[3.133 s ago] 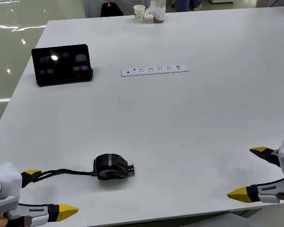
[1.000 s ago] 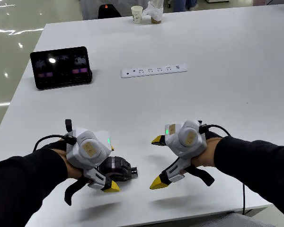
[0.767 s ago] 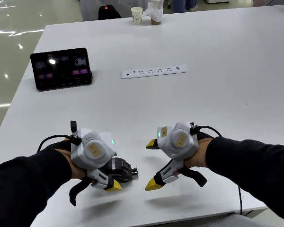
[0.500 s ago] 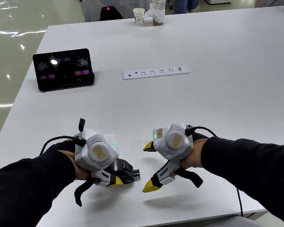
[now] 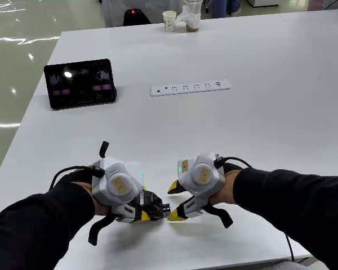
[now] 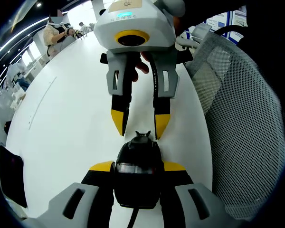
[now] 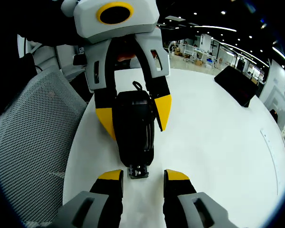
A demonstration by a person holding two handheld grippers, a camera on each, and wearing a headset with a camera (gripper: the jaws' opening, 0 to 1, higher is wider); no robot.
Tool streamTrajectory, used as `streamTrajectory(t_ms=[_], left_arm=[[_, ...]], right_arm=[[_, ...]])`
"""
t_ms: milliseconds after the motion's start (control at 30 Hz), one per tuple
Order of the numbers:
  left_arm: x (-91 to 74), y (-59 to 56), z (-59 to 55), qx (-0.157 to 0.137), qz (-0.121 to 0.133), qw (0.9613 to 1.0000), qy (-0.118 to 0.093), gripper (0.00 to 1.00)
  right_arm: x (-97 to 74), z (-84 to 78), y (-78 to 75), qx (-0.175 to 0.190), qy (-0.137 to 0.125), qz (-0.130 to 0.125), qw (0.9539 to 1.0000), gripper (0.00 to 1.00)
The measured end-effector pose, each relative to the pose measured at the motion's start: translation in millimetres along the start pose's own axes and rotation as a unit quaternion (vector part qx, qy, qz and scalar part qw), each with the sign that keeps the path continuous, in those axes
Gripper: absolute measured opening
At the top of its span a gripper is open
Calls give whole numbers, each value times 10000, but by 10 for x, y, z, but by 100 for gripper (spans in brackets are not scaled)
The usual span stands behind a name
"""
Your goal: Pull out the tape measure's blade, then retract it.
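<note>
The black tape measure (image 5: 153, 205) lies on the white table (image 5: 259, 112) near its front edge. My left gripper (image 5: 145, 203) is shut on its case. In the left gripper view the case (image 6: 137, 178) is clamped between the yellow fingertips (image 6: 102, 166). My right gripper (image 5: 172, 201) faces it from the right, open, with its tips on either side of the blade's end hook (image 6: 142, 135). In the right gripper view the hook (image 7: 138, 171) sits in the gap between the right gripper's (image 7: 143, 175) tips, with a little space on both sides.
A dark tablet (image 5: 80, 82) stands at the back left and a white power strip (image 5: 190, 88) lies mid-table. A paper cup (image 5: 169, 21) and a bag (image 5: 191, 14) are at the far edge. A grey mesh chair (image 6: 247, 118) is just off the near edge.
Both grippers came in from the table's sides. The left one closed on the tape measure's case, and the right one moved left until its tips straddle the hook.
</note>
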State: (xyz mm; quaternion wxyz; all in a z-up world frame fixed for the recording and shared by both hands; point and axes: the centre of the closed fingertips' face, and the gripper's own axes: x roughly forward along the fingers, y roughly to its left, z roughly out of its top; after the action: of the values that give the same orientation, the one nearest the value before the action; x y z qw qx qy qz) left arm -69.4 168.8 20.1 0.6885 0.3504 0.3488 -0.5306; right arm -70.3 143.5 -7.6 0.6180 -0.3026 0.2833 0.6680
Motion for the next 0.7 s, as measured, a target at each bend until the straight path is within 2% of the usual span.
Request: streamTrajectory(t_ms=[133, 167, 233, 400, 500, 567, 700], left_arm=[[4, -1, 1, 1, -8, 10000, 13, 31], [4, -3, 1, 7, -12, 10000, 14, 31], [6, -5, 4, 9, -16, 10000, 6, 31], [12, -7, -1, 33, -10, 10000, 20, 31], [11, -14, -2, 67, -3, 10000, 28, 31], [12, -13, -4, 91, 8, 9999, 45, 31], [19, -13, -5, 95, -7, 9999, 41, 31]], right_arm=[[35, 44, 33, -169, -10, 33, 9999, 18], [43, 27, 58, -277, 45, 112, 9995, 16], [55, 11, 73, -274, 57, 125, 9995, 13], [65, 4, 62, -413, 109, 127, 9990, 13], [83, -18, 50, -176, 228, 118, 9995, 13], [76, 17, 78, -330, 246, 184, 9990, 13], [66, -8, 82, -324, 150, 214, 9991, 13]])
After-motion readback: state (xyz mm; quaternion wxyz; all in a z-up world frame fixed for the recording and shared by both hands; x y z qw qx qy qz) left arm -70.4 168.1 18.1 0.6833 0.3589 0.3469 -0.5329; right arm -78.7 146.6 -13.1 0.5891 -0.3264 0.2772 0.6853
